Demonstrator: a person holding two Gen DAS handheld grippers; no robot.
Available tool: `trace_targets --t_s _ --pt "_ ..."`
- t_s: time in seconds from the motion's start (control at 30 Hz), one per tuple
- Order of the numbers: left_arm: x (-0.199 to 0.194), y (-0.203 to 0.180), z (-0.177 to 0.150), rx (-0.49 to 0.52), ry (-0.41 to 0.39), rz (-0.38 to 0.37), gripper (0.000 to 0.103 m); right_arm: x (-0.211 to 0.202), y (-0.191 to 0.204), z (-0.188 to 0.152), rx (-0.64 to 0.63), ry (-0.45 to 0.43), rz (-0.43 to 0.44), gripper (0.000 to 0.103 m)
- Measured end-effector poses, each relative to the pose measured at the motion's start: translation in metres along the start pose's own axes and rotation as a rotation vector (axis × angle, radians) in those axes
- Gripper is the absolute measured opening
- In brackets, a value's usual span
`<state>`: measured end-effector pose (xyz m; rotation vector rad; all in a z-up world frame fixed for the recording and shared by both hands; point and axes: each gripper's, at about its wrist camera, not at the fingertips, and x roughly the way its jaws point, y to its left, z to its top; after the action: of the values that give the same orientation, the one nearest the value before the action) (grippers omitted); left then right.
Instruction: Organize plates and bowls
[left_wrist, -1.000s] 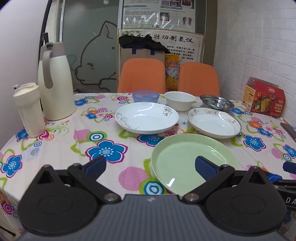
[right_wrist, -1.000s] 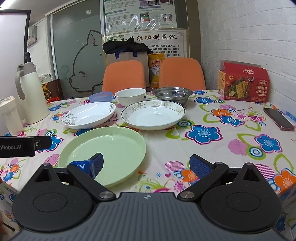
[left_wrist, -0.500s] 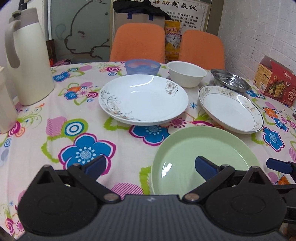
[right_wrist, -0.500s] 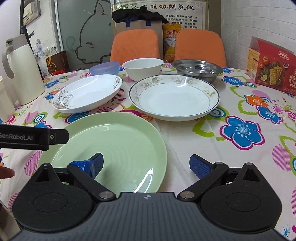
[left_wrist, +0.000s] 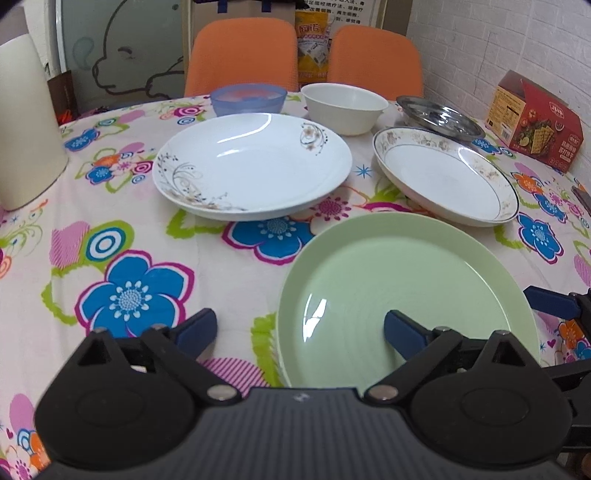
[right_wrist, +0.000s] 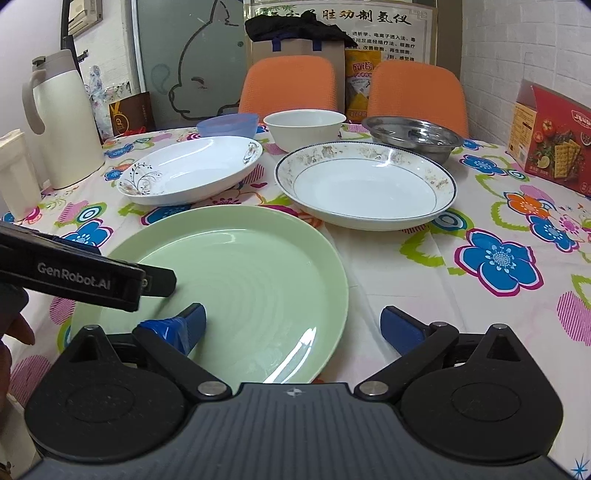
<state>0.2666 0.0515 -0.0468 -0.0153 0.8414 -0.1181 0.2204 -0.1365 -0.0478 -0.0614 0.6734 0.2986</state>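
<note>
Floral tablecloth (left_wrist: 122, 295), white with blue and pink flowers, covers the table; white brick wall at right, 2 orange chairs (right_wrist: 291, 83) at the far side. Far left: 1 cream thermos jug (right_wrist: 62, 118). Left centre: 1 white plate with brown scroll print (left_wrist: 251, 166). Far centre: 1 blue bowl (left_wrist: 249, 99), 1 white bowl (left_wrist: 343, 107), side by side. Near centre: 1 green plate (left_wrist: 399, 295), empty, lying flat. Right of centre: 1 white plate with floral rim (right_wrist: 365, 184); just beyond it, 1 steel dish (right_wrist: 413, 136). Far right: 1 red cracker box (right_wrist: 550, 140). Left gripper (left_wrist: 301, 326): fingers wide apart, empty, straddling the green plate's left rim. Right gripper (right_wrist: 293, 325): fingers wide apart, empty, straddling the same plate's right rim.
</note>
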Motion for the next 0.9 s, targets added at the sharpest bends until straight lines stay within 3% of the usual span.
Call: trace_targets --t_s 0.07,0.13,0.17,0.2,0.5,0.73,0.9 --pt "0.0 -0.002 -0.001 0.019 -0.004 0.001 0.094 -0.001 0.008 -0.003 -0.05 -0.012 0.055 0.087" --pt "-0.003 -0.003 0.0 0.023 -0.015 -0.021 0.078 -0.001 0.012 -0.004 -0.056 -0.021 0.06 0.087" --pt "-0.005 -0.003 0.001 0.03 -0.016 -0.038 0.061 0.0 0.012 -0.004 -0.055 -0.025 0.063 0.086" --pt "-0.005 -0.004 0.004 0.034 -0.009 -0.053 0.053 0.001 0.011 -0.003 -0.055 -0.025 0.062 0.086" --pt "-0.017 0.007 0.009 -0.02 -0.001 -0.04 0.049 -0.007 0.027 0.01 -0.039 -0.057 0.087 0.086" --pt "-0.047 0.058 0.0 -0.078 -0.02 0.099 0.049 0.006 0.081 0.02 -0.075 -0.063 0.225 0.086" --pt "-0.052 0.09 -0.009 -0.119 -0.01 0.144 0.049 0.014 0.106 0.021 -0.097 -0.041 0.265 0.086"
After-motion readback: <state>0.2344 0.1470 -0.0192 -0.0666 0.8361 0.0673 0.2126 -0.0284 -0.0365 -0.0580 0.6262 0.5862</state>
